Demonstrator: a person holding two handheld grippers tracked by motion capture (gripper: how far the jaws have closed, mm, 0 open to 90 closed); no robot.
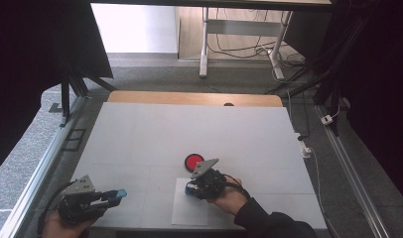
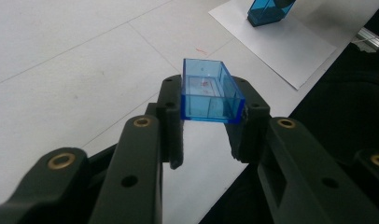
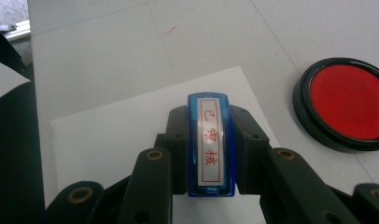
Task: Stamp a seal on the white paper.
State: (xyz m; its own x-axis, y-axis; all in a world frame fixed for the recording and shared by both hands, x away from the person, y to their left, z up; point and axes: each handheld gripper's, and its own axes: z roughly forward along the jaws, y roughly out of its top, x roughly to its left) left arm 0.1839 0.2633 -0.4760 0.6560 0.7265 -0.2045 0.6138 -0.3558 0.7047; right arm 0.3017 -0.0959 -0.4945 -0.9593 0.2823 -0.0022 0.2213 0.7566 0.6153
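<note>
The stamp [image 3: 211, 144] sits clamped in the right tongs [image 3: 211, 154] over the paper [image 3: 113, 135], its label facing up. Its blue cap [image 2: 210, 91] is already off, clamped in the left tongs [image 2: 206, 126] at the desk's [image 1: 140, 134] near left. The open ink pad [image 3: 348, 102] lies just beside; inking and pressing probably remain.

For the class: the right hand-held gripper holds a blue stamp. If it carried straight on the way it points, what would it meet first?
Probably the white paper sheet: the right hand-held gripper points the blue stamp over it. The red ink pad lies off to one side, likely missed, though depth is hard to judge.
</note>
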